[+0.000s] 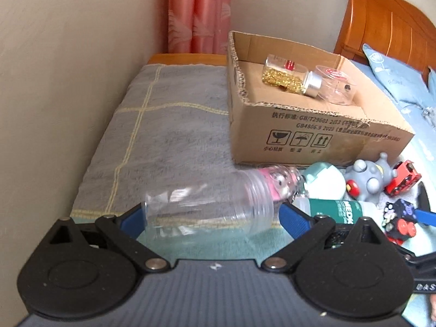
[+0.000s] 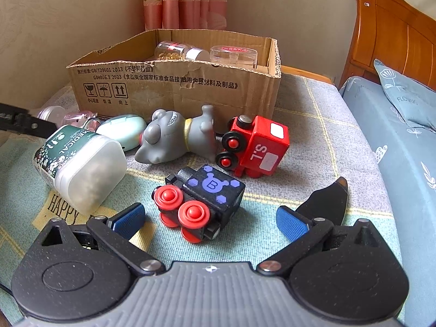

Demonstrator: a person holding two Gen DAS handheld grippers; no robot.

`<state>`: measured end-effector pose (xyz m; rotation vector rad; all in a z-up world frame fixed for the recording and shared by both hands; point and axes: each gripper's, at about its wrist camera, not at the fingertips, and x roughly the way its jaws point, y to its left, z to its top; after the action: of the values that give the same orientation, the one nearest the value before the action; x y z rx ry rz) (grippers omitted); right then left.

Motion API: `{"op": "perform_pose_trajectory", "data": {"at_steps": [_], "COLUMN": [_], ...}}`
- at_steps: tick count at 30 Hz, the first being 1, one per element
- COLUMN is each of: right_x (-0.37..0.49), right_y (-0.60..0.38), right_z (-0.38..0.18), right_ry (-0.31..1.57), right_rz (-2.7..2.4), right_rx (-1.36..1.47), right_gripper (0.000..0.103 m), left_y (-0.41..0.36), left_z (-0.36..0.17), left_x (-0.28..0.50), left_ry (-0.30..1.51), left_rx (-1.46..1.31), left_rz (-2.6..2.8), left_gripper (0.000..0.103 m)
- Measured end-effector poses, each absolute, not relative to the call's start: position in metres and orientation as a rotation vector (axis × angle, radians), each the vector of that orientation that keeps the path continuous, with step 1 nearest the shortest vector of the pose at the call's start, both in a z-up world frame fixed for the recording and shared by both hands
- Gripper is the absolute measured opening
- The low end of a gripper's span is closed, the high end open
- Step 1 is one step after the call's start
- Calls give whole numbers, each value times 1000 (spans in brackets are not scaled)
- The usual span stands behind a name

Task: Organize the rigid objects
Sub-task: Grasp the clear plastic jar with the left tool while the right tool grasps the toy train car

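My left gripper (image 1: 211,214) is shut on a clear plastic cup (image 1: 209,204), held sideways above the cloth near the cardboard box (image 1: 313,136). The box holds a jar of gold bits (image 1: 288,75) and a clear round case (image 1: 336,83). My right gripper (image 2: 209,220) is open, with a black toy train (image 2: 199,199) lying between its fingers on the cloth. A red toy train (image 2: 256,145), a grey toy figure (image 2: 177,136), a green medical bottle (image 2: 79,163), a pale green case (image 2: 122,128) and a small pink bottle (image 2: 79,118) lie in front of the box (image 2: 174,87).
A grey checked cloth (image 1: 169,136) covers the stand. A wall is at the left and a pink curtain (image 1: 199,13) is behind. A bed with blue bedding (image 2: 395,136) and a wooden headboard (image 2: 395,35) is at the right.
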<state>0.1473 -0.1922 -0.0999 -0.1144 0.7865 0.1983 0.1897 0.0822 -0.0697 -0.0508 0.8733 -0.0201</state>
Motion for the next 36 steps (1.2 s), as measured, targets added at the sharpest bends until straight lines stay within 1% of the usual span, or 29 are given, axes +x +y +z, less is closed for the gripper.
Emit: {"op": "perform_pose_trajectory", "data": {"at_steps": [7, 13, 21, 28, 33, 36], "right_x": [147, 148, 165, 154, 149, 151], "right_y": [-194, -201, -175, -199, -196, -187], "right_z": [-99, -95, -94, -96, -96, -95], "right_ry": [796, 846, 825, 843, 831, 816], "right_rz": [192, 120, 95, 70, 71, 110], "right_rx": [-113, -91, -125, -61, -88, -109], "right_gripper": [103, 103, 103, 103, 103, 95], "left_y": [90, 102, 94, 98, 98, 97], "left_z": [-76, -74, -72, -76, -77, -78], "left_x": [189, 183, 186, 185, 187, 187], "left_ry": [887, 884, 871, 882, 883, 884], "left_rx": [-27, -27, -10, -4, -8, -4], "left_rz": [41, 53, 11, 17, 10, 7], "left_gripper": [100, 100, 100, 100, 100, 100]}}
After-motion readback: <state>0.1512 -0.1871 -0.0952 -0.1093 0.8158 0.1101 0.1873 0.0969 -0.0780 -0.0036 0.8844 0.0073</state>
